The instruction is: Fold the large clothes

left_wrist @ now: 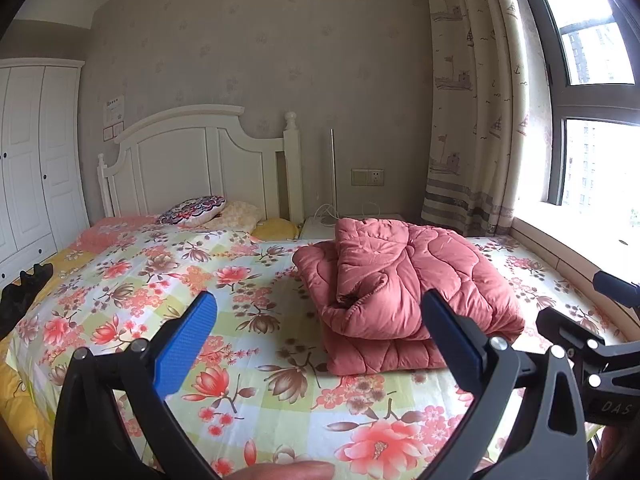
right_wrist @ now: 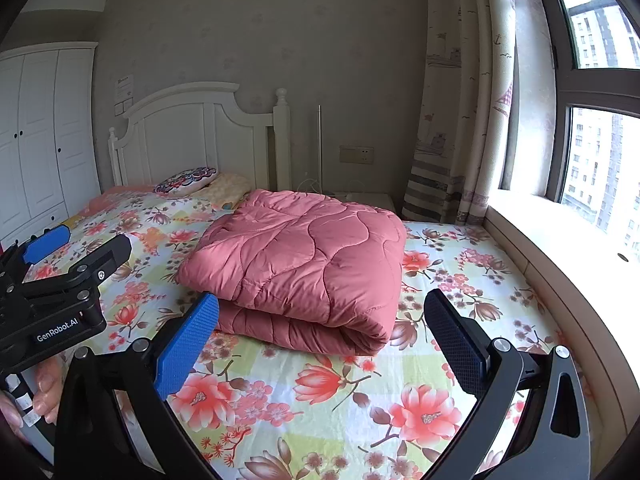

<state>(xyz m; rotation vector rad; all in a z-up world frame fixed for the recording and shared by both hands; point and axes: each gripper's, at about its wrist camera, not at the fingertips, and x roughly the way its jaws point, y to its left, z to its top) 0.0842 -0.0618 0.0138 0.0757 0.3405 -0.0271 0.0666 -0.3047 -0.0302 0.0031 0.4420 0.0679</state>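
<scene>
A pink quilted padded garment (left_wrist: 404,292) lies folded in a thick bundle on the floral bed sheet (left_wrist: 248,380); it also shows in the right wrist view (right_wrist: 304,268). My left gripper (left_wrist: 320,340) is open and empty, held above the sheet just short of the bundle's near left side. My right gripper (right_wrist: 322,340) is open and empty, just in front of the bundle's near folded edge. The left gripper's body shows at the left of the right wrist view (right_wrist: 64,292); part of the right gripper shows at the right of the left wrist view (left_wrist: 592,348).
Pillows (left_wrist: 200,210) lie by the white headboard (left_wrist: 200,164). A bedside table (left_wrist: 320,226) stands beyond the bundle. A window ledge (right_wrist: 560,248) and curtain (right_wrist: 460,100) run along the right. A white wardrobe (left_wrist: 28,152) is at left, a black item (left_wrist: 24,292) on the bed's left edge.
</scene>
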